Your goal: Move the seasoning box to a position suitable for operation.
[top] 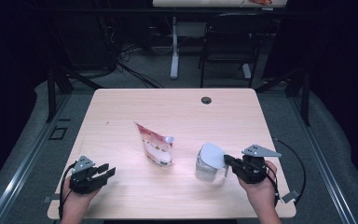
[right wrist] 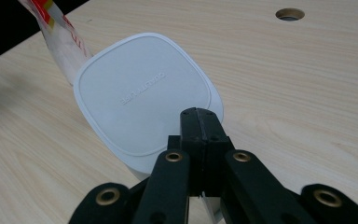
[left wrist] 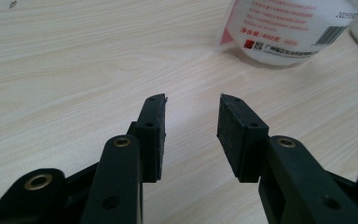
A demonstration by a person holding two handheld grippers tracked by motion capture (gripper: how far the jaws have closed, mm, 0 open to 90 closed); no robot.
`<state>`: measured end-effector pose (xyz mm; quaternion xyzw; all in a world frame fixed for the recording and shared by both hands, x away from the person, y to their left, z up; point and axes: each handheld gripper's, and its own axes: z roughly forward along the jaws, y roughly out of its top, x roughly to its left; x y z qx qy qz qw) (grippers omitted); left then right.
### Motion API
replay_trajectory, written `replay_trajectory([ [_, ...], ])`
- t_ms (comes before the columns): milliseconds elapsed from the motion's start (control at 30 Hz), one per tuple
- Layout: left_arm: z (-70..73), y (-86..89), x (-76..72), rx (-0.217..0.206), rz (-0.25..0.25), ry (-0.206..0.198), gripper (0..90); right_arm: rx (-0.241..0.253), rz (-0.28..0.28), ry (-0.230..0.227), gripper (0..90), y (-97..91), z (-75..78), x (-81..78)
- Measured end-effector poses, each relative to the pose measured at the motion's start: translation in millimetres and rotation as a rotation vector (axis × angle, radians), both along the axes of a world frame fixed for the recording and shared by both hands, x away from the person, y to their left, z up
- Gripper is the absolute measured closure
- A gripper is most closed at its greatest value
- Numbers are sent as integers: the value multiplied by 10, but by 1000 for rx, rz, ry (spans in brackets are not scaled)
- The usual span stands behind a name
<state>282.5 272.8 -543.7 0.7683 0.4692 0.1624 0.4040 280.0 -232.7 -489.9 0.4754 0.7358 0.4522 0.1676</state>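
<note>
We see the left gripper point(top: 103, 171) at about seven o'clock on the table point(top: 121, 112), resting low over the pale wood-grain laminate. Its black jaws stand spread with bare tabletop between them, and their pads point(left wrist: 233, 130) are coarse, dark and foam-like, pinching nothing. From the left gripper view the pouch point(left wrist: 284, 28) stands just ahead at one o'clock: a glossy white base with red printed lines too small for us to read, a red square logo, "400" in the red line beside it, a barcode and digits beginning "2025".

In the high view the pouch point(top: 157, 148) stands near the table's middle, a soft flexible stand-up bag in white and red with a small white spout cap at its upper right edge.

To its right, at about five o'clock, stands the container point(top: 209, 164), a clear-walled jug with a smooth, matte white lid point(right wrist: 144, 95) shaped as a rounded square. Raised lettering runs across the lid, but we cannot make it out.

The right gripper point(right wrist: 200, 123) has its jaws pressed together at the near edge of that lid; we cannot tell whether they pinch the handle beneath. A round cable hole point(right wrist: 290, 14) sits in the far tabletop.
</note>
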Motion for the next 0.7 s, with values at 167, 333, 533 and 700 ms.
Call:
replay_trajectory([
  [167, 5, 1, -2, 4, -2, 3, 622, 43, -13, 1, 900, -27, -31, -11],
  [333, -3, 3, 1, 6, -6, 1, 616, 105, -29, 17, 900, -65, -68, -17],
  [533, -12, 7, 4, 3, 4, -3, 606, 200, -31, 47, 900, -126, -117, -20],
  [700, -14, 15, 8, 1, 11, -3, 588, 246, -32, 65, 900, -155, -143, -22],
])
